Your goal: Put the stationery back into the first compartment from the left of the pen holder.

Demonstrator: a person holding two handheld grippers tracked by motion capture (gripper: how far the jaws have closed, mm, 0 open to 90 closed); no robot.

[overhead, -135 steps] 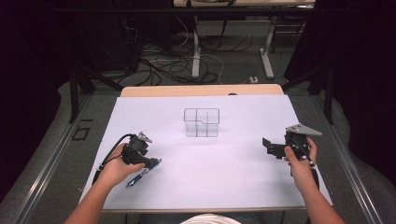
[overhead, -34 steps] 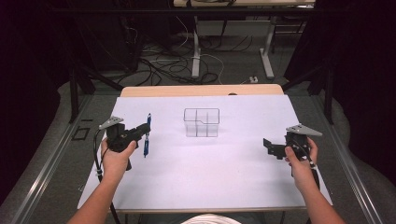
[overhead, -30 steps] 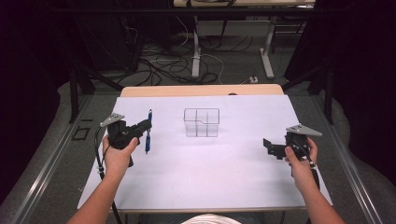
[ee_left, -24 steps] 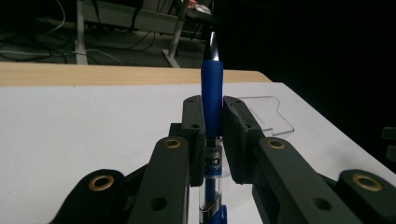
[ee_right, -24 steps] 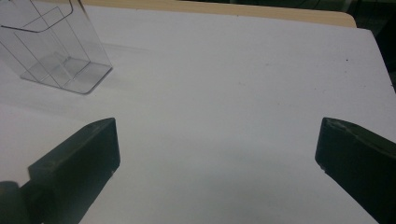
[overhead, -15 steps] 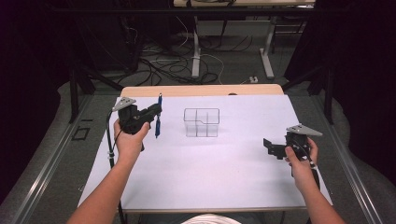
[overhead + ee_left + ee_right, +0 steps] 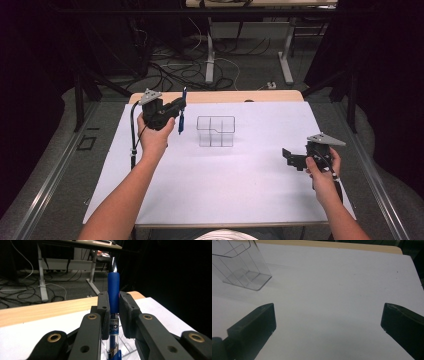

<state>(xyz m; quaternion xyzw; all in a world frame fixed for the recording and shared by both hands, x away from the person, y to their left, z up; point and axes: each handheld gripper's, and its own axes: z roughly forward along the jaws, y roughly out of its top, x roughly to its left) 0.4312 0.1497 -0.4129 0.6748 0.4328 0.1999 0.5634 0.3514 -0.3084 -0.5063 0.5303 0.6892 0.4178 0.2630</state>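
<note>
**Two grippers, one pen, one clear organizer**

Two hands were over the desk (image 7: 225,200) at that point. The left forearm reached in from the near edge at a slant toward the far left corner, wrist cocked up, with the left gripper (image 7: 179,107) raised above the surface near the far edge. Its jaws were clamped on a blue pen (image 7: 181,111), which stood pretty much upright in the high view, one end poking above the jaws and the other hanging below. From the left gripper view you could see the pads squeezing the pen (image 7: 113,305) on both sides, right where the blue grip meets the clear barrel.

The right hand sat low near the right edge, forearm coming in from the near right corner, and the right gripper (image 7: 291,157) pointed left across the desk. Its jaws were spread wide with nothing between them, just bare white surface in the right gripper view.

The clear plastic organizer (image 7: 216,131) stood a bit back of the middle of the desk, just right of the pen and apart from it. Its compartments (image 7: 244,272) looked empty, as far as I could tell through the clear walls.
</note>
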